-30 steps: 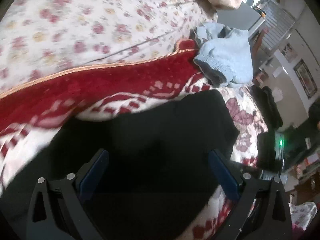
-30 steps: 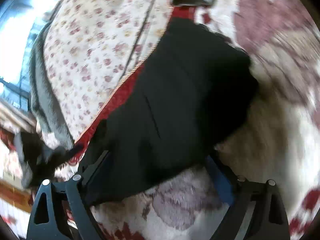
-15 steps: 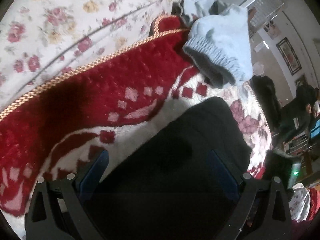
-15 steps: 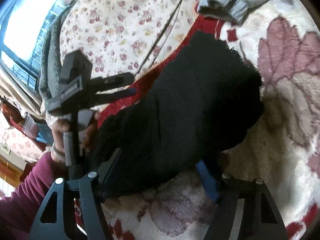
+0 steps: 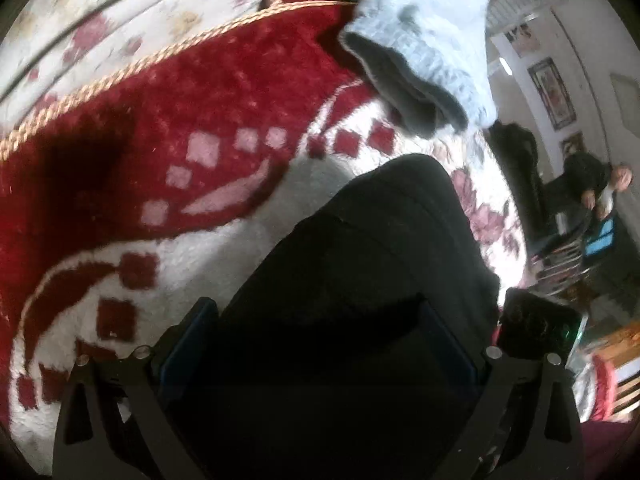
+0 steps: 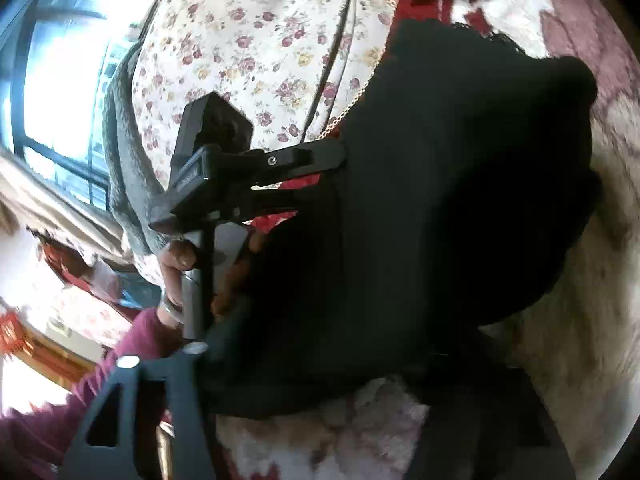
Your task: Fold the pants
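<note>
Left wrist view: our left gripper (image 5: 316, 344) straddles the black pants (image 5: 372, 264) on the blanket (image 5: 132, 280), jaws wide, just narrowing. Our right gripper (image 6: 320, 392), jaws just closing, holds pants cloth between them; whether it pinches, we cannot tell.

Harsh daylight from a blown-out window (image 6: 60, 80), soft motion blur, fisheye-bent edges, black pants (image 5: 360, 280) detailless.

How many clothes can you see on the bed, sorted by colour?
Black: 1, the black pants
Light blue: 1, the light blue knit garment
Total: 2 clothes, lying on the red and white blanket
</note>
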